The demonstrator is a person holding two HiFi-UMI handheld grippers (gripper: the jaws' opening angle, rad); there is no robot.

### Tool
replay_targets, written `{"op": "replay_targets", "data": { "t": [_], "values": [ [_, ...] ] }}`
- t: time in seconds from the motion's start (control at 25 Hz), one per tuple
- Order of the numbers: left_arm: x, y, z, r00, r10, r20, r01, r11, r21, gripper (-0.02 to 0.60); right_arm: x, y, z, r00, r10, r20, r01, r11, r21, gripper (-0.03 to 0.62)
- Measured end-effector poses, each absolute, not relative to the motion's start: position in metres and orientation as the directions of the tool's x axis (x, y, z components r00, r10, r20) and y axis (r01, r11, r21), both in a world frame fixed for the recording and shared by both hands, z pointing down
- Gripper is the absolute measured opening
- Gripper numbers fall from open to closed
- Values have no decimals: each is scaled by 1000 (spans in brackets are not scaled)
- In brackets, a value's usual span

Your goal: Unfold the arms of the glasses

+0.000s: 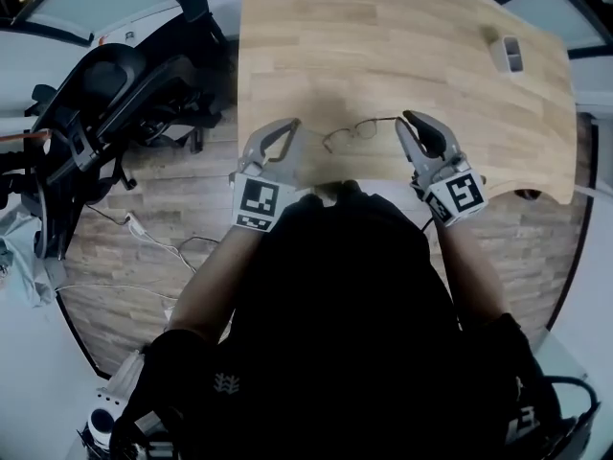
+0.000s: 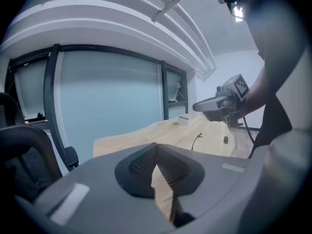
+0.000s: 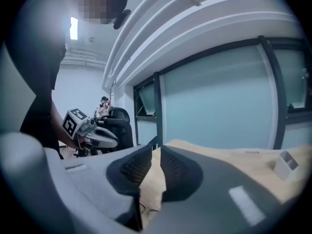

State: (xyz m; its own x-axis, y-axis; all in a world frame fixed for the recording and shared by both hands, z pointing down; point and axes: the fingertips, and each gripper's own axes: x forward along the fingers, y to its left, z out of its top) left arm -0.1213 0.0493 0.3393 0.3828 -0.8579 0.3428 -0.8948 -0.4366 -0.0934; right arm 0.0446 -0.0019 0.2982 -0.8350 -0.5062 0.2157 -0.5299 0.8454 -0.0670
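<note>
Jaws of the left gripper (image 2: 156, 147) are pressed together at the tips, and nothing sits between them. Jaws of the right gripper (image 3: 156, 152) stand slightly apart, leaving a narrow slit between the ribbed pads (image 3: 136, 167). These pads press on nothing, and bare table surface shows through the slit.

The glasses (image 1: 351, 132) lie on the wooden table (image 1: 383, 36), close to its near edge and between the two grippers. In the head view:
- The left gripper is at 9 o'clock of the glasses, a little apart from them.
- The right gripper is at 3 o'clock of the glasses, with its tip just beside the end of the thin frame wire. Contact at that point cannot be confirmed.

In the right gripper view the glasses appear low in the slit, at 6 o'clock of the pads. They are below the jaws, not clamped by them. Whether the arms are folded cannot be made out.

Surroundings in the head view:
- A white holder (image 1: 510, 54) stands at 1 o'clock of the right gripper, well apart, near the table's far right edge.
- A black office chair (image 1: 120, 84) stands at 10 o'clock of the left gripper, off the table.
- Cables (image 1: 153, 242) lie on the wood floor (image 1: 182, 195) at 8 o'clock of the left gripper.
- The person's dark torso (image 1: 335, 295) covers the table's near edge at 6 o'clock of the glasses.
</note>
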Motion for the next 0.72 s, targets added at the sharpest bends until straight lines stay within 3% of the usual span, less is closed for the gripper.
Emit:
{"op": "replay_targets", "data": {
  "t": [0.12, 0.72],
  "values": [
    [-122, 43, 331, 358, -870, 338, -906, -412, -98, 8, 68, -17, 296, -812, -546, 208, -569, 819, -74, 3],
    [-109, 31, 329, 266, -907, 328, -948, -308, -81, 8, 99, -47, 312, -800, -561, 213, -588, 804, -91, 2]
  ]
}}
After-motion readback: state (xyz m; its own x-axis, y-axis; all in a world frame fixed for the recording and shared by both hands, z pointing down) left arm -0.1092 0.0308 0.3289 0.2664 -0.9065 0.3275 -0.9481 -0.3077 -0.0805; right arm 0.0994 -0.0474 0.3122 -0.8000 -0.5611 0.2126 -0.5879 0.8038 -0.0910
